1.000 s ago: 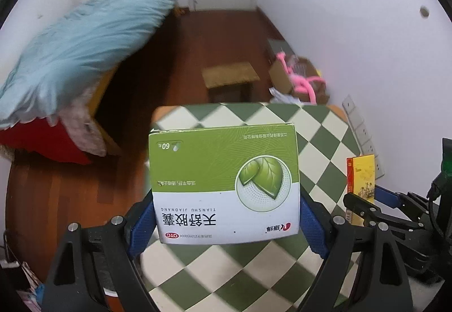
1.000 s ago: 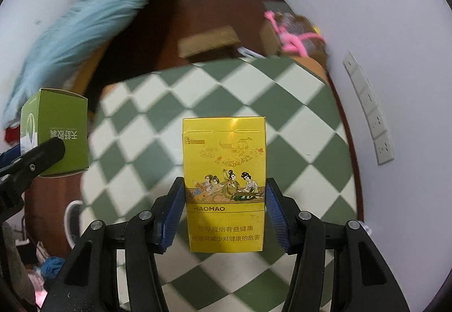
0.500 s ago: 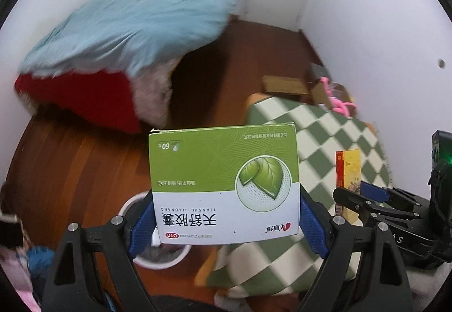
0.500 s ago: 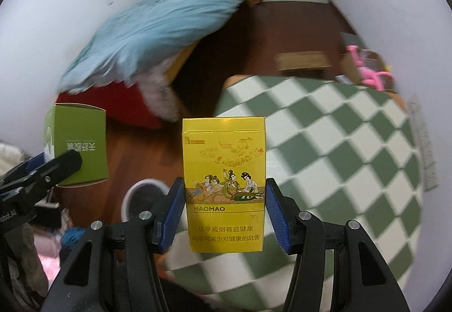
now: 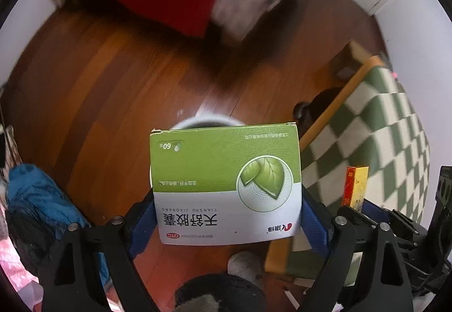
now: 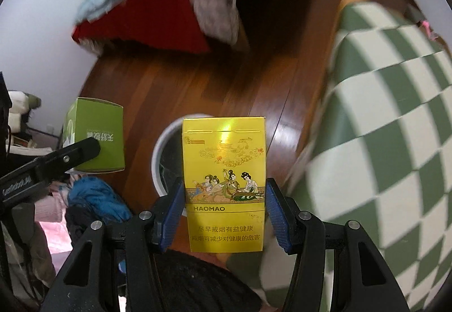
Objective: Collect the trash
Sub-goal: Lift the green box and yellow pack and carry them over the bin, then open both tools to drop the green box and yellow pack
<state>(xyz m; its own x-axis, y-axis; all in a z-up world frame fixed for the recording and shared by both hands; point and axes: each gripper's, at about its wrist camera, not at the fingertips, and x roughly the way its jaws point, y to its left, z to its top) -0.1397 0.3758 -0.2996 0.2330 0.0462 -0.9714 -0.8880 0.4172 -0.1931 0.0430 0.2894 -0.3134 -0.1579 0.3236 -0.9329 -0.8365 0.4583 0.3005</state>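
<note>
Beyond both jaws, the white bin (image 6: 158,162) is now coming into view; left gripper (image 5: 226,216) clamps the green box (image 5: 226,185), right gripper (image 6: 224,213) clamps the yellow pack (image 6: 224,185), nearing drop-off.

Both wrist views are aimed steeply down from close above the wooden floor (image 5: 118,103), and the white bin (image 6: 166,154) and checkered tabletop (image 6: 395,120) are shared.

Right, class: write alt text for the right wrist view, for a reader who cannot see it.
The right gripper holds a yellow cigarette pack upright above a white bin on a wooden floor. At left, the left gripper holds a green medicine box; a green-checked table fills the right.
</note>
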